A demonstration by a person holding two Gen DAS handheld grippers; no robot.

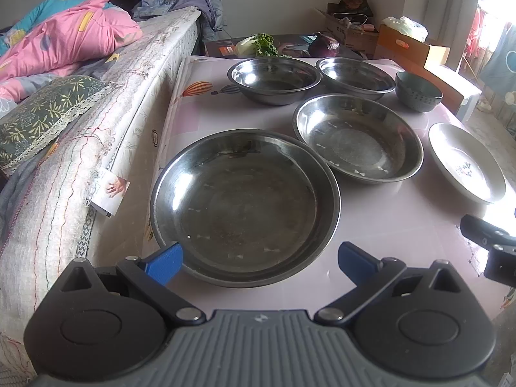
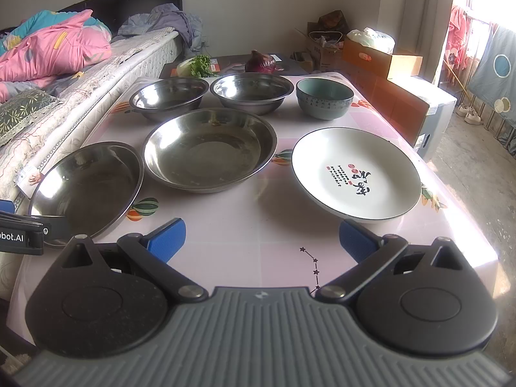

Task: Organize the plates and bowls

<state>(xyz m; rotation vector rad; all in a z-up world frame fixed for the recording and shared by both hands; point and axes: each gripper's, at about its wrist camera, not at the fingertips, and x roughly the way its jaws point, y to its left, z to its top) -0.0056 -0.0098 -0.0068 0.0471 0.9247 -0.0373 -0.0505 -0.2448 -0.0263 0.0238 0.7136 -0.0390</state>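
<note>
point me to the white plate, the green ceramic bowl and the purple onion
white plate (image 2: 380, 154): right wrist view, bare glaze above the print.
green ceramic bowl (image 2: 324, 108): right wrist view, outer wall.
purple onion (image 2: 260, 63): right wrist view, its front.

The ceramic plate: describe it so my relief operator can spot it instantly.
Start at the pink-covered table beside the bed. On its near right part, right of the two wide steel dishes, lies the white plate, just ahead of the open right gripper. It is the only white dish, with a dark rim and black and red calligraphy printed inside; the rest are bare steel, bar one grey-green bowl.
</note>
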